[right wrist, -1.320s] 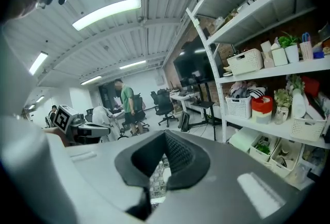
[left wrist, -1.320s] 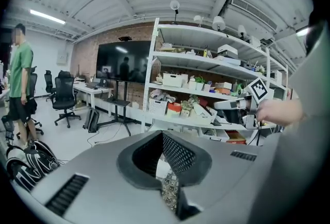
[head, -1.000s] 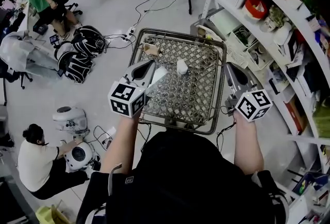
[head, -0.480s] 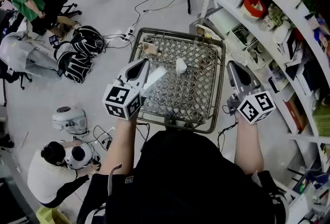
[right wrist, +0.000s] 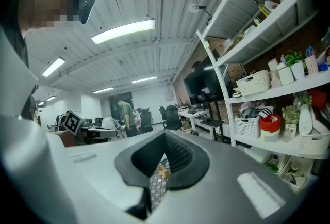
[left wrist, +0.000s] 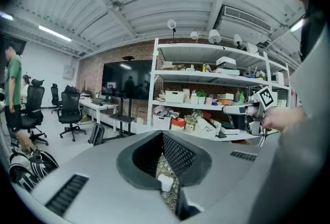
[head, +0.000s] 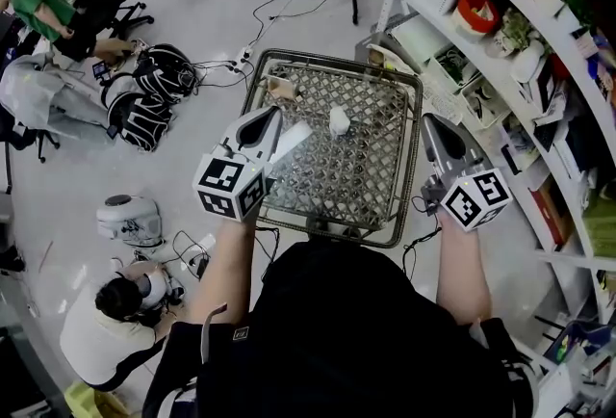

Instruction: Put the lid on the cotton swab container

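A small white cotton swab container (head: 339,122) stands on the metal mesh table (head: 385,204), toward its far middle. A pale flat piece (head: 292,140), possibly the lid, shows just right of my left gripper (head: 276,115); whether it lies on the mesh or touches the gripper I cannot tell. The left gripper hovers over the table's left part, jaws together. In the left gripper view the container (left wrist: 166,182) shows through the gap behind the closed left gripper tips (left wrist: 161,132). My right gripper (head: 430,120) hangs over the table's right edge, jaws together and empty, as its own view confirms for the right gripper (right wrist: 165,132).
A small brown item (head: 281,91) lies at the table's far left corner. Packed shelves (head: 500,50) run along the right. Black bags (head: 154,93), cables and a white machine (head: 128,219) sit on the floor at left, where a person (head: 106,329) crouches.
Both grippers have barely shifted; the left one dropped slightly toward me. The crouching person moved down and right, and the person in green moved farther left.
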### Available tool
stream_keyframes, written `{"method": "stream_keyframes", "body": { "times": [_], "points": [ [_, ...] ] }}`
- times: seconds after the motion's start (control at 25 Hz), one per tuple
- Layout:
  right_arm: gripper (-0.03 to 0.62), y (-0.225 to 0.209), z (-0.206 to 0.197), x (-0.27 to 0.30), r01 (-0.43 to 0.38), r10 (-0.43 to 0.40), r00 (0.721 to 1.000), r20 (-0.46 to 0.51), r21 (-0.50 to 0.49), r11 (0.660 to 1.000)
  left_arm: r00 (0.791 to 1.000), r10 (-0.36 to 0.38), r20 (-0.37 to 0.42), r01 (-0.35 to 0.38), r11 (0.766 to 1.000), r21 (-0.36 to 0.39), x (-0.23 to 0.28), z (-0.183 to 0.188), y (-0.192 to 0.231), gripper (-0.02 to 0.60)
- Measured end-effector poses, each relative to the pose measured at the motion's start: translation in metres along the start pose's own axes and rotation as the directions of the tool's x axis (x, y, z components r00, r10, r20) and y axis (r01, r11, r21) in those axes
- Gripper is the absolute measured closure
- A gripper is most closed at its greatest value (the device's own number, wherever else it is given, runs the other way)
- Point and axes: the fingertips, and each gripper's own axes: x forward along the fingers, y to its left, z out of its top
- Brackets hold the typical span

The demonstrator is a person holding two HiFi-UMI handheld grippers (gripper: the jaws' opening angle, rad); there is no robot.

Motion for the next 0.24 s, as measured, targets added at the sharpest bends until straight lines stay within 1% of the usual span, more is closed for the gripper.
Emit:
{"method": "stream_keyframes", "body": {
  "times": [0.24],
  "points": [
    [0.587, -0.0010, 0.0005, 0.0007, -0.004, 0.004, 1.000, -0.007, 0.007, 1.000, 1.000, -0.001, 0.000, 0.001, 1.000, 0.001, 0.0018, 0.0014, -0.0019, 0.580]
  ]
}}
